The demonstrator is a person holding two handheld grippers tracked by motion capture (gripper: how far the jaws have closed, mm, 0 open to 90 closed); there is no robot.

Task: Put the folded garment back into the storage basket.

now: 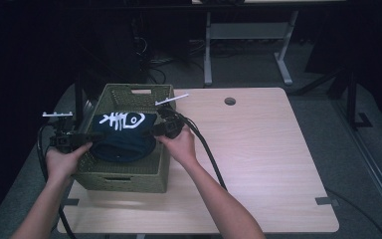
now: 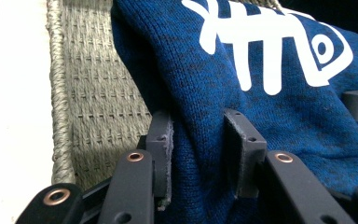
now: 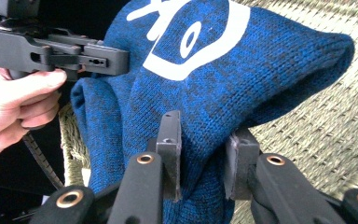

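A dark blue knit garment (image 1: 124,135) with a white fish-skeleton print hangs over a green woven basket (image 1: 138,89) on the table's left side. My left gripper (image 1: 87,137) is shut on its left edge, and the pads pinch a fold of the knit (image 2: 270,116) at the left gripper (image 2: 198,135). My right gripper (image 1: 154,132) is shut on its right edge. There, the right gripper (image 3: 205,135) clamps the cloth (image 3: 223,70) above the basket's weave (image 3: 326,121). The garment is stretched between both grippers, sagging into the basket.
The light wooden table (image 1: 258,149) extends to the right of the basket, with a round cable hole (image 1: 230,101) near its far edge. A black cable (image 1: 209,154) trails from the right gripper across the tabletop. A white desk frame (image 1: 208,50) stands behind the table.
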